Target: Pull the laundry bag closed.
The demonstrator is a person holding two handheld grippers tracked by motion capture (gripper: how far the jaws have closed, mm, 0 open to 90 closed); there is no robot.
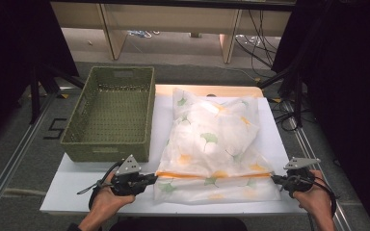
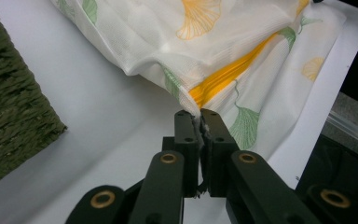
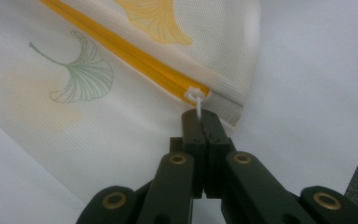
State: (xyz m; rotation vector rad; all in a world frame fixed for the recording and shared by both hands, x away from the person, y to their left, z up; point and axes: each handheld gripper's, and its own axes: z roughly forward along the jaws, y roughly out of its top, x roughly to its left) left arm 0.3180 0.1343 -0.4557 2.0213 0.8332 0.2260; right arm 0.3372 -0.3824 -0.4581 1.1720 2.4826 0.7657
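Note:
A white mesh laundry bag [image 1: 212,139] printed with green and orange ginkgo leaves lies full on the white table top [image 1: 72,187]. An orange zipper [image 1: 212,174] runs across its near end. My left gripper [image 1: 153,179] is shut on the bag's left edge [image 2: 193,109], where the zipper [image 2: 223,74] ends. My right gripper [image 1: 273,178] is shut on the white zipper pull [image 3: 197,96] at the right end of the orange zipper [image 3: 135,58]. The bag's contents are hidden by the cloth.
A green woven basket [image 1: 111,113] stands empty at the left, close to the bag; its corner [image 2: 9,107] appears in the left gripper view. The table's near edge lies just beneath both hands. Cables [image 1: 262,41] lie on the floor beyond.

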